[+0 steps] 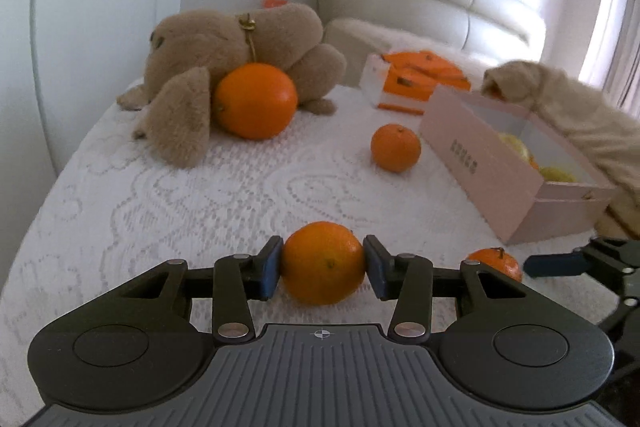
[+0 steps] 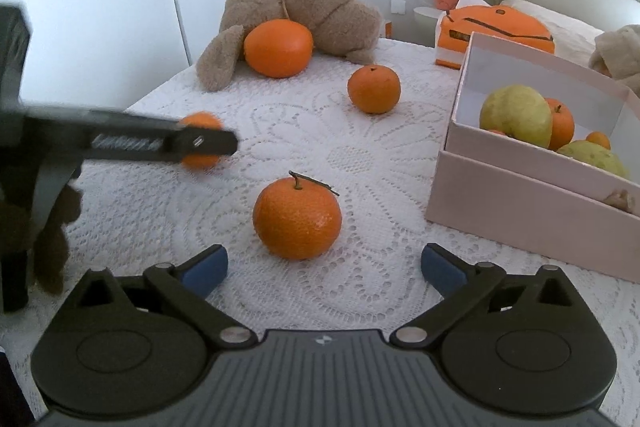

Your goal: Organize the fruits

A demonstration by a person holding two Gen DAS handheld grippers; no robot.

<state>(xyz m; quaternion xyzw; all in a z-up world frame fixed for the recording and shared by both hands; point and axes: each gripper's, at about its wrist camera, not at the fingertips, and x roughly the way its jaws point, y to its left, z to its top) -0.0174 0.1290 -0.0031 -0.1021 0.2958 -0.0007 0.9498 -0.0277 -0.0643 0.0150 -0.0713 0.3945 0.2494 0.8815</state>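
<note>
The left gripper (image 2: pixel 208 141) is smearing into a dark blur across the right wrist view, covering the middle of the small orange (image 2: pixel 200 123) it is clamping. A stemmed orange (image 1: pixel 496 263) is showing only its top behind the left gripper's linkage. The pink box (image 1: pixel 480 163) is running off the right edge, its wall hiding most of the fruit inside. The print on its side is too small to read. A beige sleeve (image 1: pixel 560 107) is draping over the box's far corner.
</note>
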